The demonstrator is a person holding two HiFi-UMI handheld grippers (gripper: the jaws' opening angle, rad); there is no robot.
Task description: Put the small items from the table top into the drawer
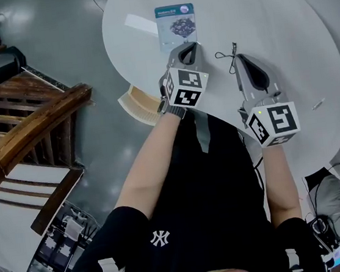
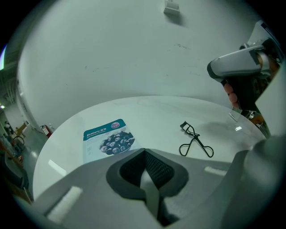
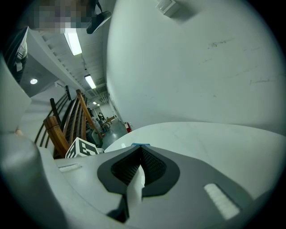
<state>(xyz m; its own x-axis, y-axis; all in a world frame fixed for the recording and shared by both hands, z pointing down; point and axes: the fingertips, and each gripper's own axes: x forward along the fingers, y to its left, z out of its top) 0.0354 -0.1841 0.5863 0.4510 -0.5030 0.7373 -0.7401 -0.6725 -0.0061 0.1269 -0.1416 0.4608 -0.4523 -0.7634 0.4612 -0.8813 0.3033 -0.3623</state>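
Two small items lie on the round white table (image 1: 285, 19). One is a blue sheet-mask packet printed with blueberries (image 1: 175, 21), its near edge covered by your left gripper (image 1: 188, 45). The other is a black wire eyelash curler (image 1: 229, 58), just beside your right gripper (image 1: 238, 56). Both grippers' jaws are pressed together, empty. A pale slatted piece (image 1: 134, 106) under the table's edge is half hidden, and you can't tell whether it is the drawer.

From my remote console I look down on a round white table (image 1: 292, 31) standing on a glossy grey floor (image 1: 52, 30) beside a curved wooden stair railing (image 1: 39, 120), with a white wall (image 3: 187, 67) and ceiling strip lights (image 3: 73, 42) beyond.
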